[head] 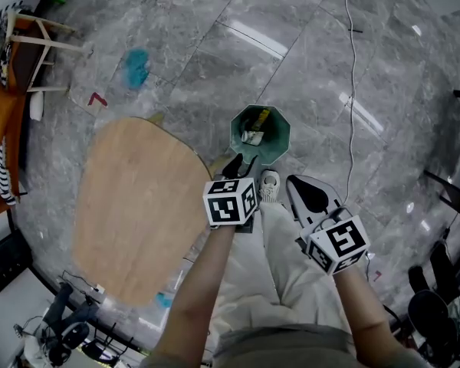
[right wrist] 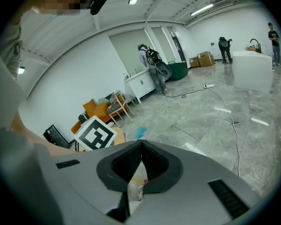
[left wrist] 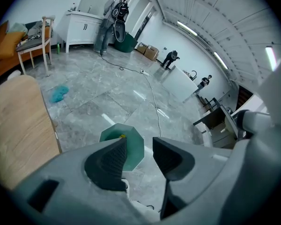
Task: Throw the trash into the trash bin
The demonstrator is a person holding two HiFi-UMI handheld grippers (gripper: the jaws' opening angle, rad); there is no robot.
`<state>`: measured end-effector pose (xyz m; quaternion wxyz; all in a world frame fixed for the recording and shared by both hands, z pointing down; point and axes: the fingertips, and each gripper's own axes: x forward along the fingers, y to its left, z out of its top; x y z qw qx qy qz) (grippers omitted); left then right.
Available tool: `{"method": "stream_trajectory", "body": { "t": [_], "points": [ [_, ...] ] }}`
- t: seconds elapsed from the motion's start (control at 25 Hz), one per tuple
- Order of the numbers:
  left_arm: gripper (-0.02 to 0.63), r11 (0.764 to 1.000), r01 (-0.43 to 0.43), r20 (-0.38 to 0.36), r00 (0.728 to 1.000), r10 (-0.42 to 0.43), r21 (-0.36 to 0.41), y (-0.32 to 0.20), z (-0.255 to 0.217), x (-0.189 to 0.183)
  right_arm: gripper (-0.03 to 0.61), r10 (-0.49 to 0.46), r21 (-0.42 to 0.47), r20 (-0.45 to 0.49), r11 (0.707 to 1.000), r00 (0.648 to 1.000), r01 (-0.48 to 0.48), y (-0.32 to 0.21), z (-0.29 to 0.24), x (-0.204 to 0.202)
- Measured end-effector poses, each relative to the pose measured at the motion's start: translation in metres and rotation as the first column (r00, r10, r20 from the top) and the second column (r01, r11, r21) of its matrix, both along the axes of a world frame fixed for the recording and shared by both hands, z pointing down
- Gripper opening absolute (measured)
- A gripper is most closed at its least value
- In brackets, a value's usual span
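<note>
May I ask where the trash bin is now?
Head view centre: the trash bin stands on the floor just beyond the left tool, right of the wooden table.

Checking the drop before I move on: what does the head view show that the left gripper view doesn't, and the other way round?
Head view only: a look down into the trash bin at the trash lying in it, the right gripper, and a shoe by the bin. Left gripper view only: the left gripper close up, jaws apart with nothing between them, and people at far counters. Both: the green bin, the wooden table and a blue scrap on the floor.
</note>
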<state>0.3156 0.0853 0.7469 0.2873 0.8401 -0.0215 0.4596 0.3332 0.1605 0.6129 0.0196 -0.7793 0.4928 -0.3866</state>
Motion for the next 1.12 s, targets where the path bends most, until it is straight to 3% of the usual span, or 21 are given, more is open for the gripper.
{"method": "stream_trajectory", "body": {
  "t": [0.44,0.8,1.12],
  "points": [
    [0.167,1.000,-0.014,-0.037,0.999,0.014,0.011,-0.001,-0.039,-0.004,0.008,-0.031,0.004,-0.030,0.999,0.999,0.032,-0.008,-0.025,-0.003],
    [0.094,1.000,-0.006,-0.066,0.998,0.008,0.020,0.001,-0.088,-0.015,0.008,-0.060,0.017,-0.065,0.998,0.996,0.061,-0.016,-0.062,-0.010],
    [0.067,0.999,0.001,-0.108,0.994,0.005,0.052,0.007,-0.133,-0.020,0.008,-0.083,0.033,-0.109,0.996,0.991,0.087,-0.012,-0.098,-0.015]
  ]
}}
